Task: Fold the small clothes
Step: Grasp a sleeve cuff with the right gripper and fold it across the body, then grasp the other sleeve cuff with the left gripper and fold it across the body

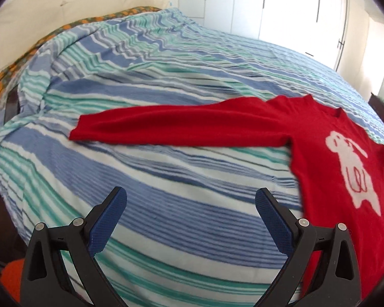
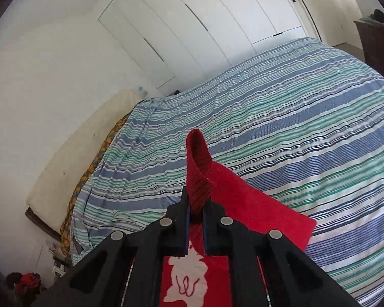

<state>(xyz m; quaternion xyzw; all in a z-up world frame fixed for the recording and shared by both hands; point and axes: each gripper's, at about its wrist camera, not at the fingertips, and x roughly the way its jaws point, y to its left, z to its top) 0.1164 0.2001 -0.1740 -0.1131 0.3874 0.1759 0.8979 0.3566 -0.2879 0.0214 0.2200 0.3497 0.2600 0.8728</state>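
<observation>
I am folding a little red sweater [image 1: 327,158] that lies on the bed [image 1: 166,174] with the stripy blue and green cover. Its front faces up, and I can see the white animal picture [image 1: 350,171] on it. The sweater sits on the right side of the bed, near me. One sleeve [image 1: 176,125] lies flat and points out to the left. My right gripper [image 2: 195,212] has its jaws squeezed tight on the other sleeve's cuff [image 2: 199,168], and that sleeve is lifted up off the bed above the body of the sweater. My left gripper [image 1: 190,204] is empty, with its jaws wide apart, and it hangs over bare cover just left of the sweater. I think I am doing the sleeve step. Next I should lay the lifted sleeve across the sweater's front and let go. Then my left gripper can pick up the flat sleeve by its far end and fold it in too.
</observation>
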